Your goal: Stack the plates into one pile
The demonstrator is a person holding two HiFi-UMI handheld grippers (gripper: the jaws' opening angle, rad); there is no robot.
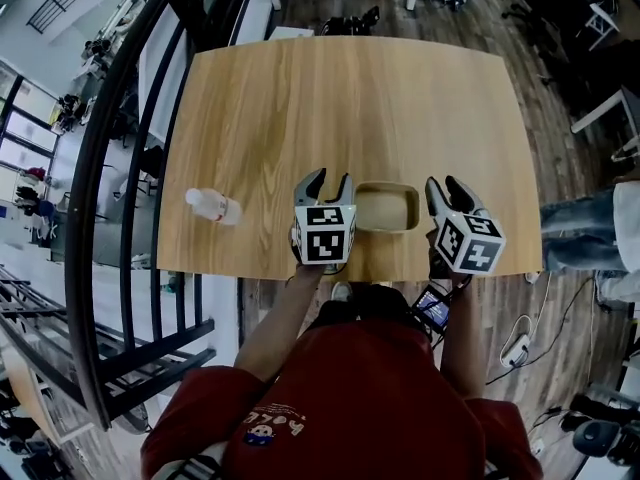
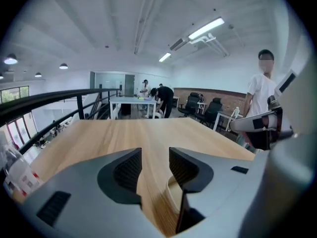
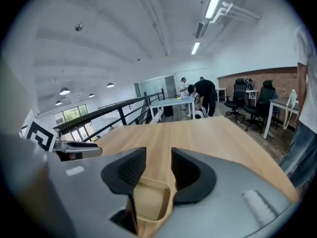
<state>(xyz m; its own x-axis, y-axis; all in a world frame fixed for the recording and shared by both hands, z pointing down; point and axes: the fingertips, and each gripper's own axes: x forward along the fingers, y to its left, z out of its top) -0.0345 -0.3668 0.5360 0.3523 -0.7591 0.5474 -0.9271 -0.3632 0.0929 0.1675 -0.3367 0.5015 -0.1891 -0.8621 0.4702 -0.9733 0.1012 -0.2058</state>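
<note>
Plate pile (image 1: pixel 387 208), apparently already single, rests on the counter (image 1: pixel 350 98); left gripper (image 1: pixel 328 180) and right gripper (image 1: pixel 446 186) flank the pile, fingers apart and empty; advise lifting clear without nudging it.

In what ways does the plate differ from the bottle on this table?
The plate is tan; the bottle is clear plastic. The plate is a shallow rounded square; the bottle is slim. The plate is at the middle of the near edge; the bottle is by the left edge. Both rest on the table.
</note>
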